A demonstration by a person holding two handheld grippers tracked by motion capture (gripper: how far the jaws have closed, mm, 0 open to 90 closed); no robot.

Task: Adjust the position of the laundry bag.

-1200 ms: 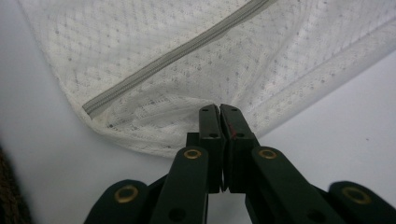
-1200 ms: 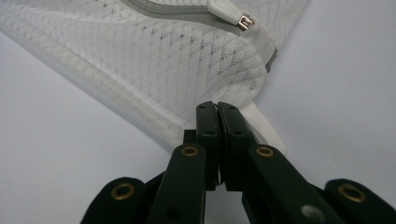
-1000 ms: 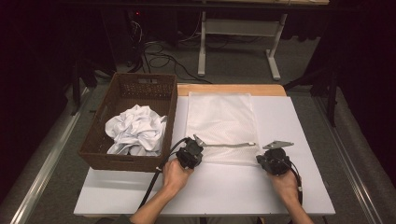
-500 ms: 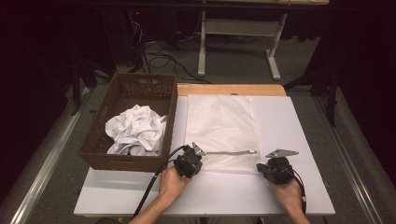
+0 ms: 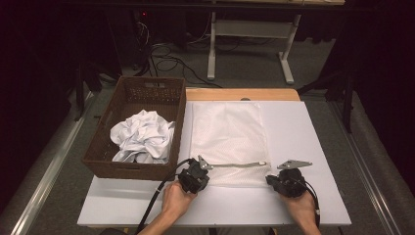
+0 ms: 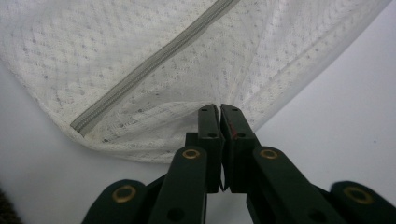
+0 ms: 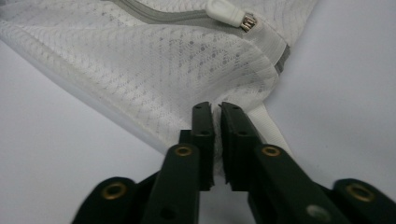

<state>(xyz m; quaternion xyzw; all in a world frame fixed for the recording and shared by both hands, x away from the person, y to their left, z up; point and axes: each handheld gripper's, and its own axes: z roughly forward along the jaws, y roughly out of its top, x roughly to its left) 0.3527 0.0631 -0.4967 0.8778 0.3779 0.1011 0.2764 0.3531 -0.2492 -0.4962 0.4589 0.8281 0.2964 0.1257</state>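
The mesh bag lies flat on the white table, just right of the basket, with its zipper running along the near end. The left gripper has its jaws pressed together on the near left corner of the bag. The mesh puckers toward the tips, so the pinch looks firm. The right gripper is at the near right corner, below the zipper pull. Its jaws have just been opening and a narrow gap now stands between them. The bag's hem sits at the tips, and it no longer looks squeezed.

The step in hand looks like settling the bag square on the table and letting go of its corners. To do it well, the right jaws should spread enough for the hem to drop free before the hand backs away, or the mesh may snag and drag the bag askew. The left pinch should hold the other corner steady until then and release the same way. Both hands should draw back low and straight toward the person, so the bag stays flat with its zipper within reach.

Count:
- one mesh bag with one zipper and one pull
- one basket
- one crumpled white cloth in the basket, though I cannot tell whether it is more than one piece
- two grippers
- one table
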